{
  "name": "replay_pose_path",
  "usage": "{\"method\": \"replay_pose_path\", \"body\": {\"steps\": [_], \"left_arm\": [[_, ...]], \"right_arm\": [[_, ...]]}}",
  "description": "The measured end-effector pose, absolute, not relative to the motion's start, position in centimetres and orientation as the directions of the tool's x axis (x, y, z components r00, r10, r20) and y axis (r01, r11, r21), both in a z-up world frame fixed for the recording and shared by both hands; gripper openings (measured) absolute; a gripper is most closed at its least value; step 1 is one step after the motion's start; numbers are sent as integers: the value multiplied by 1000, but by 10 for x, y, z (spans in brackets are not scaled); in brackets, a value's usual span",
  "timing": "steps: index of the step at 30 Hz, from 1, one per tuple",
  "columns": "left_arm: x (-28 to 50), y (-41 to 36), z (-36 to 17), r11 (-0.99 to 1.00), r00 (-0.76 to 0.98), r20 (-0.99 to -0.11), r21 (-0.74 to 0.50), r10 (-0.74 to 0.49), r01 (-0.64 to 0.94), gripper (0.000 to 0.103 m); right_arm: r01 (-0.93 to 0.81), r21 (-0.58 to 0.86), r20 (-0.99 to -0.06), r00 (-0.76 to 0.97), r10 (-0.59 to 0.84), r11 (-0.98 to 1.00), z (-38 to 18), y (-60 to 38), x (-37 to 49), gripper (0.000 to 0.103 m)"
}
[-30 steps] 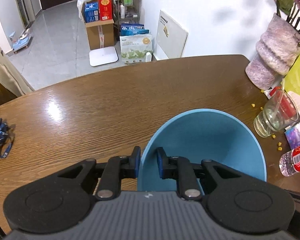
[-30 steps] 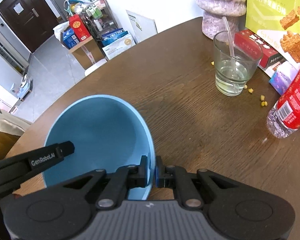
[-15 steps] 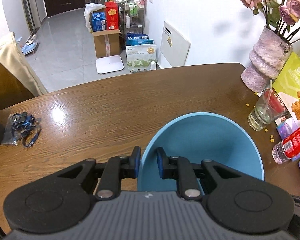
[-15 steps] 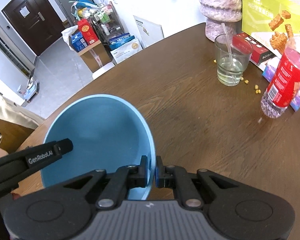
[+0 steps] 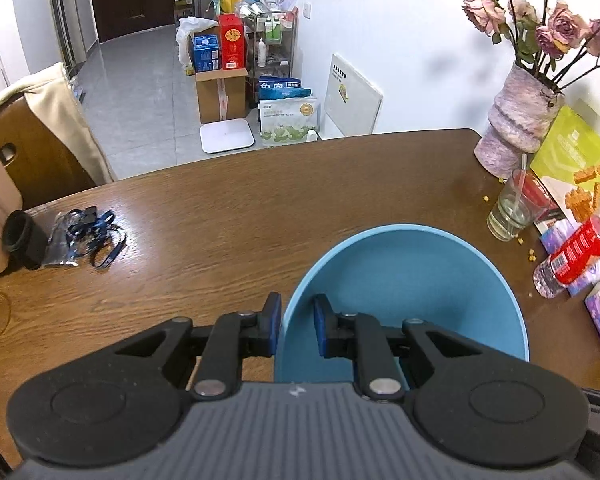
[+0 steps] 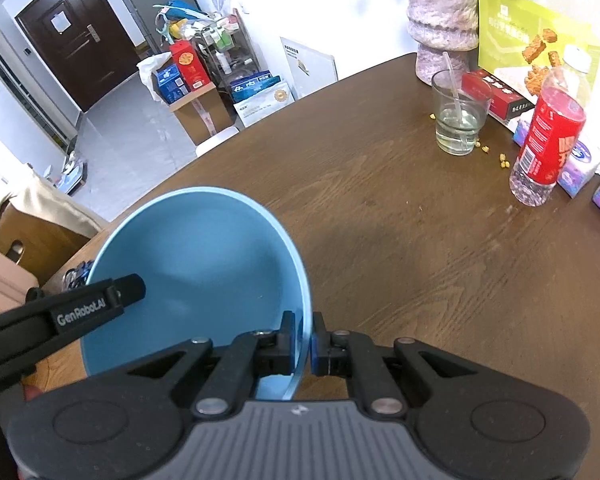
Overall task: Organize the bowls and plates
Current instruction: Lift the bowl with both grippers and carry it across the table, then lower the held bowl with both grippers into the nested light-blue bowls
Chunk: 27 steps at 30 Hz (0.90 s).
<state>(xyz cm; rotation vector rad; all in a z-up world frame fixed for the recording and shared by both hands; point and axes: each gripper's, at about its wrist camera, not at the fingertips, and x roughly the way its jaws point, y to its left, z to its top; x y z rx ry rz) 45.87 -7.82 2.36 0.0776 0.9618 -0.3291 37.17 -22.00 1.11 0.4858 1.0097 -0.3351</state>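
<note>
The blue bowl is off the table, carried between two grippers that each straddle its rim from opposite sides. The right gripper is clamped on the rim nearest its camera, one pad inside the wall and one outside, with the thin edge pinched between them. The left gripper brackets the opposite rim the same way, but its pads stand a little apart from the wall and I cannot tell whether they actually press on it. Two grips on opposite sides probably serve to keep the deep bowl level and stop it swinging from a single pinch. It hangs over the near middle of the table, well apart from the clutter along the right edge: a glass with a straw, a red-labelled bottle, a vase and snack packets. A blue lanyard lies near the left edge. The bowl's underside and base are hidden, so its height above the wood is unclear. No plates or other bowls show in either view, nor any place to stack them.
</note>
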Motion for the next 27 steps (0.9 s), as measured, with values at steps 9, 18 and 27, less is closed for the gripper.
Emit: {"method": "replay_pose_path", "body": {"steps": [9,18,27], "left_arm": [[432,-50,34,944,531,-809,-87,-253,318,18],[406,-29,36,933,526,-806,-89,-273,348,18],[380,-13,36,922,519,-804,-91,-290,375,18]], "right_arm": [[477,226,-862,504,-53,849,24,-191,344,7],[487,217,-860,506,-71,846,30,-169,319,7],[510,225,-858,508,-80,830,30,-153,291,7]]}}
